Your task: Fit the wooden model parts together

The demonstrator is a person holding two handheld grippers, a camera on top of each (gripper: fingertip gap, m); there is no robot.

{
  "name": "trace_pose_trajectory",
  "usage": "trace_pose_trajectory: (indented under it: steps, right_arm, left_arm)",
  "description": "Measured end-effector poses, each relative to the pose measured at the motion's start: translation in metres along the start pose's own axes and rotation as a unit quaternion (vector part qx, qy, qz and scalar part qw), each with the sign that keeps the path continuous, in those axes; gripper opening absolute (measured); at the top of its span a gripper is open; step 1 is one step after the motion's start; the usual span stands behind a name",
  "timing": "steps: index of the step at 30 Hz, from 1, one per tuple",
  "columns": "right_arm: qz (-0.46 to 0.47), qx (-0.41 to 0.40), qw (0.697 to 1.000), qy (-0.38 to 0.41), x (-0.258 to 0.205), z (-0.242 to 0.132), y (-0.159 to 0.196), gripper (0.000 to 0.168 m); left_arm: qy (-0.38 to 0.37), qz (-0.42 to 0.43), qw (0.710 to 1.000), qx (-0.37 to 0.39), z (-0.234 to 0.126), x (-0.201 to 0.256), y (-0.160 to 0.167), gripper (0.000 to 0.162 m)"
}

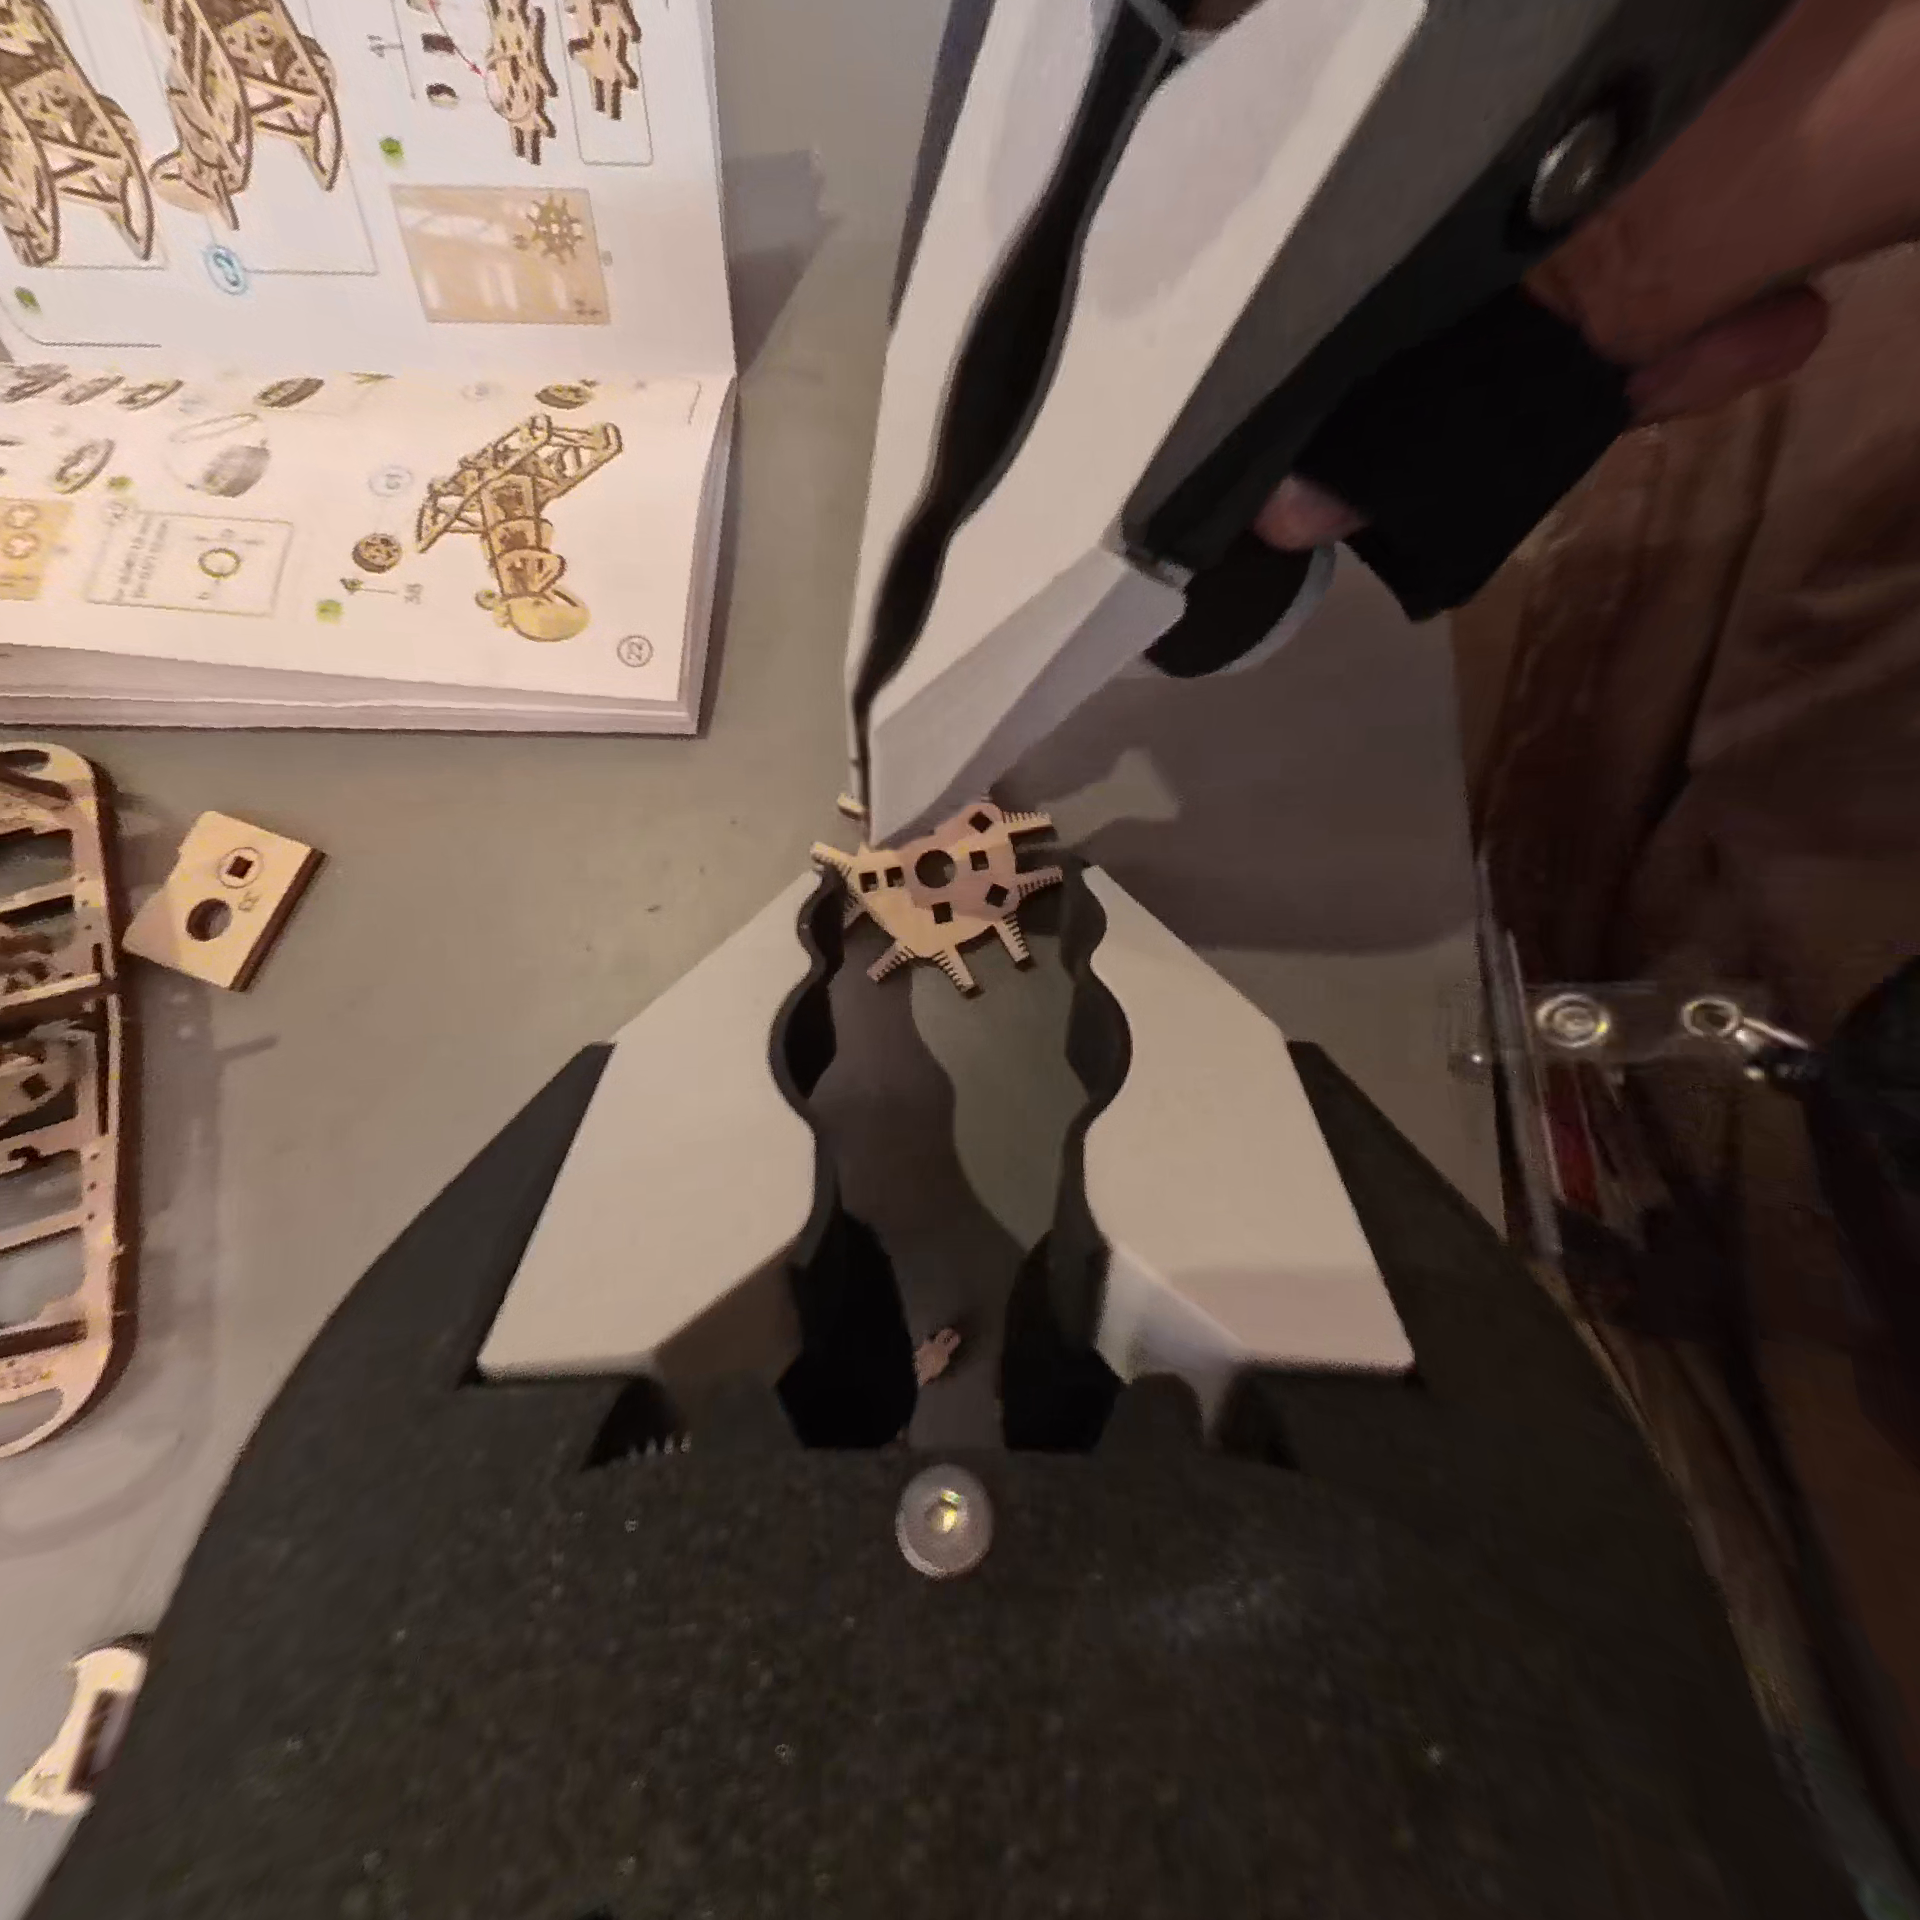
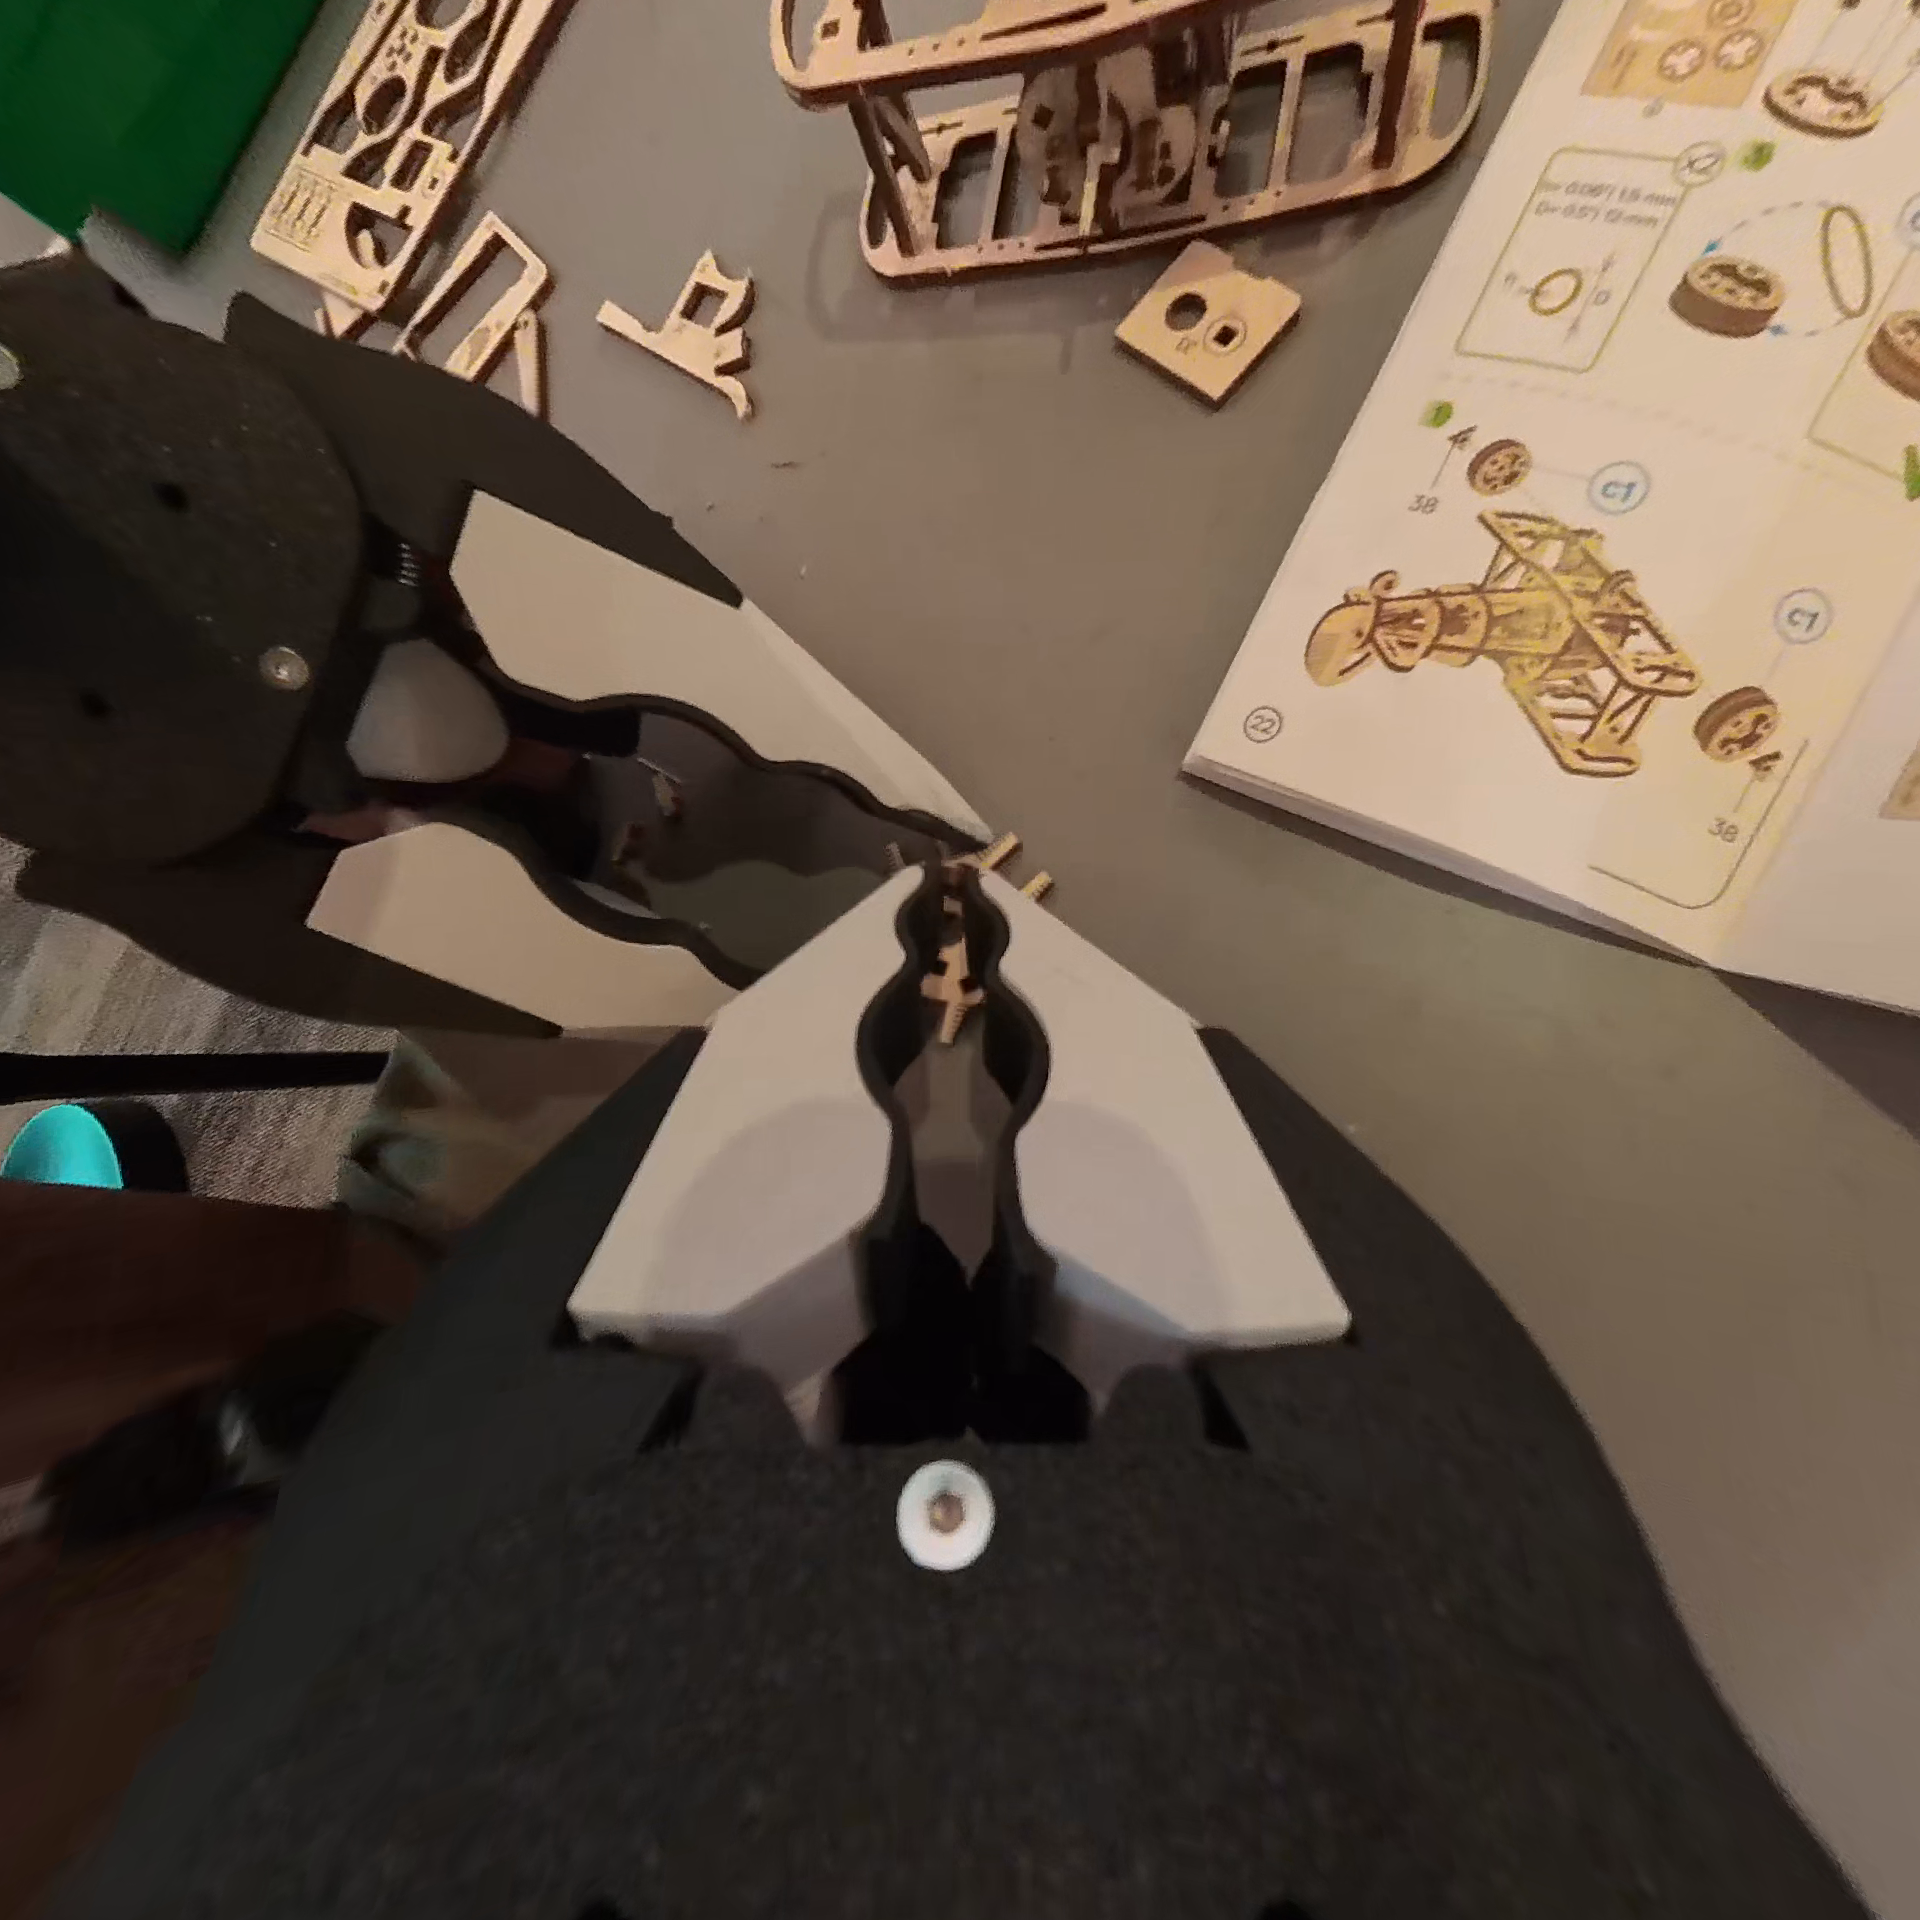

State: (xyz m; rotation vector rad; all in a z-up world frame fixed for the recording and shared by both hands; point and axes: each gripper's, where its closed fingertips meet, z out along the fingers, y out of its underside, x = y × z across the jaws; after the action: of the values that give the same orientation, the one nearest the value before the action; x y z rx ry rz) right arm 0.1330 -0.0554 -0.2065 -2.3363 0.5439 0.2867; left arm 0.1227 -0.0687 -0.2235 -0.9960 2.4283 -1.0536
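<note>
A small flat wooden hub with toothed spokes [image 1: 951, 894] is held just above the grey table [image 1: 582, 935]. My right gripper [image 2: 951, 883] is shut on it, and in the right wrist view the hub shows edge-on [image 2: 948, 961] between the pads. In the left wrist view the right gripper [image 1: 862, 816] comes down from above and pinches the hub's far edge. My left gripper [image 1: 951, 894] is open, with one jaw on each side of the hub. Its left fingertip [image 1: 821, 904] touches a spoke. It enters the right wrist view from the left [image 2: 868, 904].
An open instruction booklet [image 1: 343, 364] [image 2: 1610, 520] lies on the table. A square wooden plate with holes [image 1: 223, 899] [image 2: 1210, 322], the partly built wing frame [image 2: 1122, 135] [image 1: 52, 1091], a small bracket piece [image 2: 691, 322] and a cut-out parts sheet [image 2: 405, 135] lie nearby. A hand [image 1: 1714, 312] holds the right gripper. My two grippers' fingertips are within a few centimetres of each other.
</note>
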Motion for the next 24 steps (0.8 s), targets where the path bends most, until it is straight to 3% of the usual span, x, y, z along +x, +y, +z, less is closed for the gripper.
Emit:
trace_pose_trajectory:
  steps: [8, 16, 24]
  right_arm:
    - [-0.017, -0.017, 0.999, 0.046, 0.006, 0.010, 0.002, 0.002]
    - [-0.038, -0.086, 0.991, 0.099, 0.007, 0.010, 0.004, 0.003]
    - [-0.046, -0.155, 0.982, 0.103, 0.008, 0.011, 0.004, 0.003]
  left_arm:
    - [-0.017, -0.013, 1.000, 0.003, 0.003, -0.003, -0.003, 0.039]
    - [-0.021, -0.024, 0.999, 0.003, 0.004, -0.004, -0.003, 0.040]
    - [0.033, -0.070, 0.997, 0.014, 0.000, -0.002, -0.005, 0.043]
